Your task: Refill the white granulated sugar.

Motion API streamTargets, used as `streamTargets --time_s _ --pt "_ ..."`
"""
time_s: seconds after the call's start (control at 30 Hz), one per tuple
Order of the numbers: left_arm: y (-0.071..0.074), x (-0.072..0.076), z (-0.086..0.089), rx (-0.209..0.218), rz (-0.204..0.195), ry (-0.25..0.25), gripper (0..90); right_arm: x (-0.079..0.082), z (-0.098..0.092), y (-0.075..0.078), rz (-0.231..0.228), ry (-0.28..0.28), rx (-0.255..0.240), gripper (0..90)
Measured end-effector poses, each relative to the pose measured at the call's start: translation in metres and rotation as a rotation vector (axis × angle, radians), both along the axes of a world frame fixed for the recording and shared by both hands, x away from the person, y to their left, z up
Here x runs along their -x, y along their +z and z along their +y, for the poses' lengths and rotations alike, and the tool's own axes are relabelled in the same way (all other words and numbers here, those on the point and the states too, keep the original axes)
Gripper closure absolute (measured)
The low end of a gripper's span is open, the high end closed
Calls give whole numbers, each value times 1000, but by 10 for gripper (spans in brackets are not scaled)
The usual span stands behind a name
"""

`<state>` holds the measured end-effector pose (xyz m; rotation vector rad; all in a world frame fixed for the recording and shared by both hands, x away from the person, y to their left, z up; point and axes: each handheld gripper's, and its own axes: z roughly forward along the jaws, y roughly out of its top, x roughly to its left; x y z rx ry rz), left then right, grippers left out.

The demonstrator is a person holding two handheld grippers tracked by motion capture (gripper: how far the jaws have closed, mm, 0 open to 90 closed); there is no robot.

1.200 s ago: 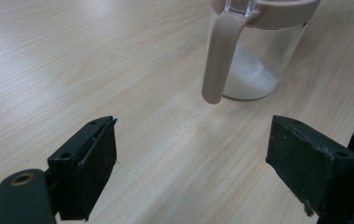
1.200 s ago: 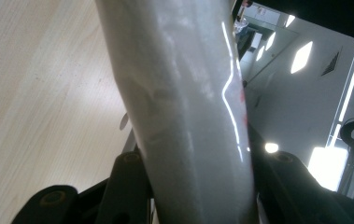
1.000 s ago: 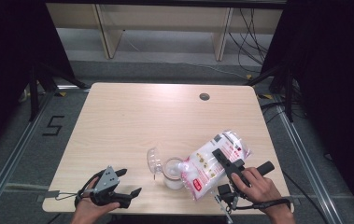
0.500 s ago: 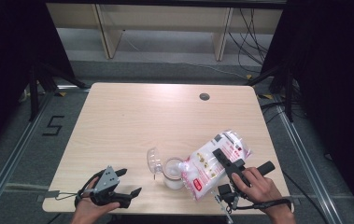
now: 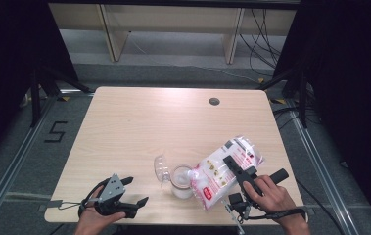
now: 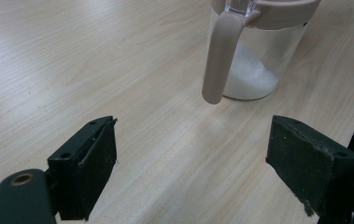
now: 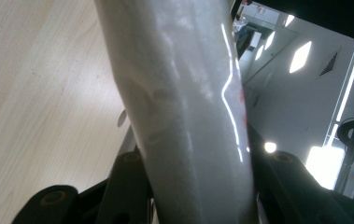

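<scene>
A white bag [image 5: 222,169] with red print is tilted with its lower end over a clear jar [image 5: 181,182], and my right gripper [image 5: 236,169] is shut on the bag. In the right gripper view the bag [image 7: 184,102] runs up between the two black jaws. The jar's clear lid [image 5: 161,169] hangs open on its left side. In the left gripper view the jar [image 6: 254,60] has a beige rim and a beige handle [image 6: 219,60], with white powder at its bottom. My left gripper [image 5: 135,190] stays open near the table's front left edge, its jaws [image 6: 193,172] wide apart on bare wood, short of the jar.
The light wooden table [image 5: 139,127] has a round cable hole [image 5: 214,102] at the back right. The table's front edge runs just below both hands. Shelving and cables stand on the floor beyond the far edge.
</scene>
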<state>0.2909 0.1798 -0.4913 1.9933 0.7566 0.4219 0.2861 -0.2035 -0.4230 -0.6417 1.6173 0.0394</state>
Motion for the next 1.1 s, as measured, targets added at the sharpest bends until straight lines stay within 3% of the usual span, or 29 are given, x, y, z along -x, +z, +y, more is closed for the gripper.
streamTargets --time_s 0.23,0.33,0.43,0.53,1.1 --pt "0 2 -1 13 15 15 156 1 -1 -3 16 -23 -23 659" --pt "-1 2 -1 14 16 16 156 1 0 0 11 -19 0 659" --pt "0 1 0 0 0 3 156 2 0 -1 10 -29 -7 660" --pt "-1 2 -1 14 19 16 156 1 0 0 6 -19 -4 660" --pt "0 2 -1 13 17 15 156 2 0 0 8 -26 0 661"
